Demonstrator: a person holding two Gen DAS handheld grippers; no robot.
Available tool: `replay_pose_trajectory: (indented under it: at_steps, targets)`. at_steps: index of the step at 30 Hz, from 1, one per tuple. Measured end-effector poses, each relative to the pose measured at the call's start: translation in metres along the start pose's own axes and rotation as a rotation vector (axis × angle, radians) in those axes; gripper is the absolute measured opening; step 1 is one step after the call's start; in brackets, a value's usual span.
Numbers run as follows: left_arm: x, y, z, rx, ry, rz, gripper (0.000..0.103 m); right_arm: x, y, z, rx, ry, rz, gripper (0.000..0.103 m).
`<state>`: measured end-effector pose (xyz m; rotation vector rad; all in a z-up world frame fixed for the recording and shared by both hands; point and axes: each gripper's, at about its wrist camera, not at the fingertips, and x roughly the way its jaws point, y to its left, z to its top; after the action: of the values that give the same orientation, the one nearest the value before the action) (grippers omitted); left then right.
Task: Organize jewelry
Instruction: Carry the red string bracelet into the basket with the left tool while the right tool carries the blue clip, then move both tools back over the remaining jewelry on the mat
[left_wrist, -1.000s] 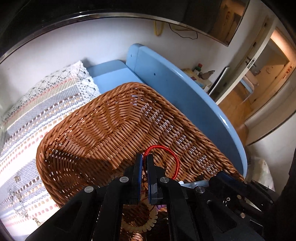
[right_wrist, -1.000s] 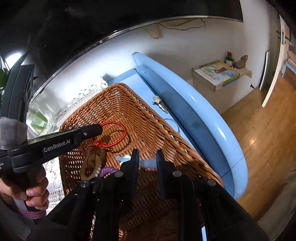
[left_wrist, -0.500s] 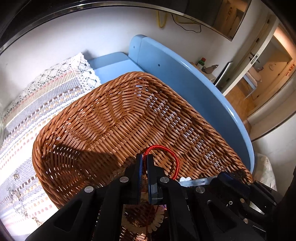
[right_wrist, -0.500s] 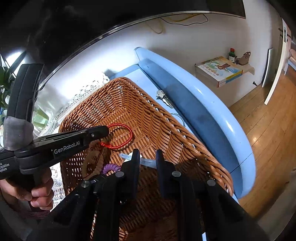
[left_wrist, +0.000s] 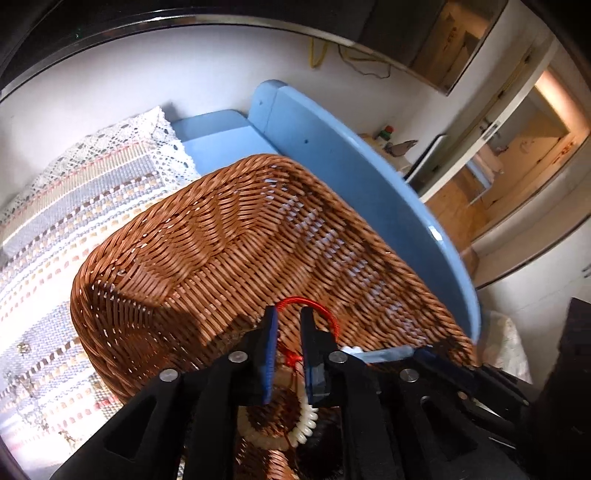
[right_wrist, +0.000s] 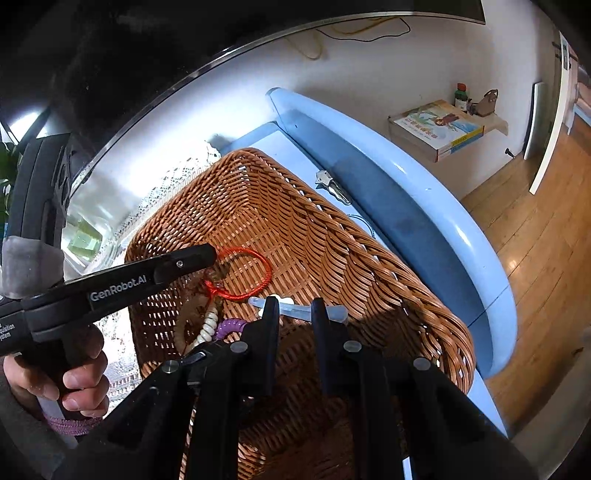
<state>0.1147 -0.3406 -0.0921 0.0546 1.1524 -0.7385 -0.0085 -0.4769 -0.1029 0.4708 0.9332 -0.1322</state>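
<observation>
The left gripper (left_wrist: 287, 317) was clamped on the red cord bracelet (right_wrist: 245, 273) a second ago; its jaws are now opening, pads clear of the cord, which lies on the floor of the brown wicker basket (left_wrist: 207, 258). I judge this piece delivered. The right gripper (right_wrist: 293, 308) holds a pale translucent hair clip (right_wrist: 295, 309) between part-closed jaws over the basket. At ten o'clock a striped lace-edged cloth (left_wrist: 85, 192) covers the pale blue bench (right_wrist: 424, 221); at two o'clock, wooden flooring (right_wrist: 546, 229).
</observation>
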Motion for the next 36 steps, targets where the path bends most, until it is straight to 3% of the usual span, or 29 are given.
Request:
replay_pose_trajectory:
  at_steps: [3, 8, 10, 12, 19, 23, 26, 30, 32, 33, 36]
  targets:
    - [-0.011, 0.003, -0.002, -0.007, -0.008, -0.050, 0.032, -0.004, 0.004, 0.001, 0.000, -0.008, 0.019, 0.021]
    - [-0.052, 0.017, -0.005, -0.039, -0.066, -0.184, 0.043, -0.009, 0.020, 0.003, -0.017, -0.037, 0.018, 0.021]
    - [-0.080, 0.033, -0.010, -0.064, -0.119, -0.240, 0.052, -0.016, 0.029, 0.004, -0.032, -0.066, 0.043, 0.027]
    - [-0.104, 0.053, -0.015, -0.086, -0.168, -0.238, 0.056, -0.024, 0.041, 0.005, -0.065, -0.098, 0.090, 0.035]
    - [-0.156, 0.144, -0.046, -0.172, -0.232, -0.020, 0.056, -0.045, 0.111, 0.007, -0.217, -0.172, 0.280, 0.048]
    - [-0.161, 0.193, -0.070, -0.246, -0.216, 0.090, 0.056, -0.050, 0.154, -0.004, -0.303, -0.153, 0.413, 0.048]
    - [-0.154, 0.221, -0.086, -0.302, -0.223, 0.171, 0.056, -0.039, 0.188, -0.021, -0.384, -0.090, 0.487, 0.063]
    - [-0.136, 0.236, -0.100, -0.305, -0.225, 0.283, 0.054, 0.003, 0.220, -0.053, -0.441, 0.055, 0.460, 0.065]
    - [-0.124, 0.241, -0.103, -0.274, -0.211, 0.307, 0.051, 0.026, 0.229, -0.067, -0.456, 0.095, 0.350, 0.065]
    - [-0.118, 0.238, -0.103, -0.257, -0.201, 0.323, 0.043, 0.037, 0.231, -0.074, -0.455, 0.093, 0.293, 0.065]
    - [-0.101, 0.235, -0.111, -0.199, -0.143, 0.397, 0.032, 0.060, 0.231, -0.085, -0.439, 0.099, 0.199, 0.065]
